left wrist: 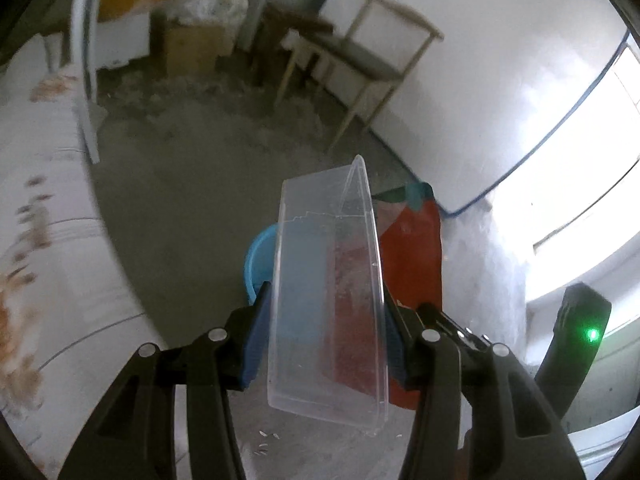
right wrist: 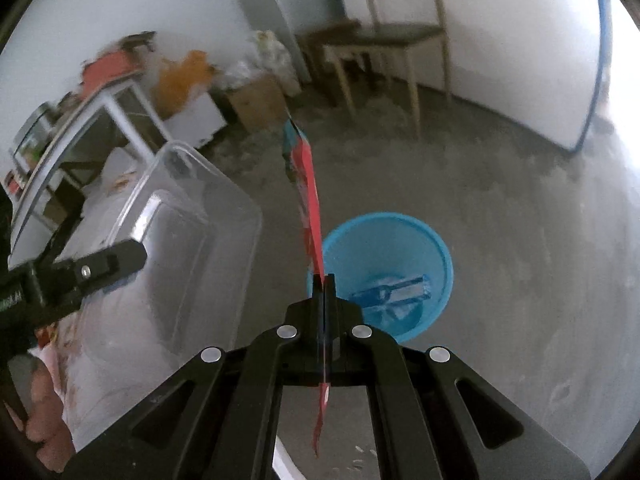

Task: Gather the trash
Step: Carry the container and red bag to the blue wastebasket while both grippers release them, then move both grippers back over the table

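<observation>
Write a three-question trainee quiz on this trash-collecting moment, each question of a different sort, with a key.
1. True or false: the left gripper is shut on the clear plastic container.
2. What does the right gripper pinch? A) a paper cup B) a red wrapper C) a spoon
3. Fill in: the blue bin standing on the floor already holds a ____.

Key: 1 true; 2 B; 3 bottle, lying at the bin's bottom.
</observation>
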A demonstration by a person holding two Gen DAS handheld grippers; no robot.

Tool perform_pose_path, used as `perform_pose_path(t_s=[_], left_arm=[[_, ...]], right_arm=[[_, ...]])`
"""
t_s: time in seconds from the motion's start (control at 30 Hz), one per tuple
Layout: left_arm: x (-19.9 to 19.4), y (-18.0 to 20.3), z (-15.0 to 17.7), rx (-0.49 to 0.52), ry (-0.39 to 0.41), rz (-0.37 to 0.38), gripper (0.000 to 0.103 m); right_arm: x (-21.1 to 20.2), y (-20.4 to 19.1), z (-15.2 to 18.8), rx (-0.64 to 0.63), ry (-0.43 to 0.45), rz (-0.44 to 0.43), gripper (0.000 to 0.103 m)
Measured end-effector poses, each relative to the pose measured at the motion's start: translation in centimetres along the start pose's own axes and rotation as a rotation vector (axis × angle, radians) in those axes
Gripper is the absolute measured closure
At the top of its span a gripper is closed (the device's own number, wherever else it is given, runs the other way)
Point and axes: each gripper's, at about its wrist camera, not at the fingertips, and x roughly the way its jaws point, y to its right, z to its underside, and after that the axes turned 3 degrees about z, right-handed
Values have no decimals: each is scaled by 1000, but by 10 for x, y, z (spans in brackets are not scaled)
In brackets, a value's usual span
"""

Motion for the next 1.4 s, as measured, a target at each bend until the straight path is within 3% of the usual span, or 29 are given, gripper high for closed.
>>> perform_pose_path(t_s=[0.17,0.23,0.27,0.3,0.4,0.67,0.9,1.03,1.13,1.3,1.4], left_arm=[[57,7,-24,14,-48,-26,53],[82,10,-35,45,-77,-49,35],[88,10,-37,51,-78,-66,25],[93,9,-37,55,-73,-89,24],[92,1,-37,11,-79,-95,24],[38,-9,-30,-28,-20,-18,22],[-41,-11,-1,53,92,12,21],[-89,-17,26,91,154,31,14],[-125,-29,52,87,205,10,8],[-177,-50,92,61,270,-34,6],[-205,-65,111,34,307,-61,6]], right_arm=[[41,28,-25,129,-40,-4,101],[62,43,-32,193,-53,-12,93],[71,48,-34,210,-59,-7,75],[82,54,-35,224,-71,12,59],[93,68,-25,271,-98,60,58],[60,75,18,275,-118,75,57],[19,80,43,307,-92,40,42],[-10,67,59,297,-84,4,32],[-32,47,65,240,-73,20,25],[-66,-11,62,39,-7,133,9],[-87,-53,65,-93,65,179,8]])
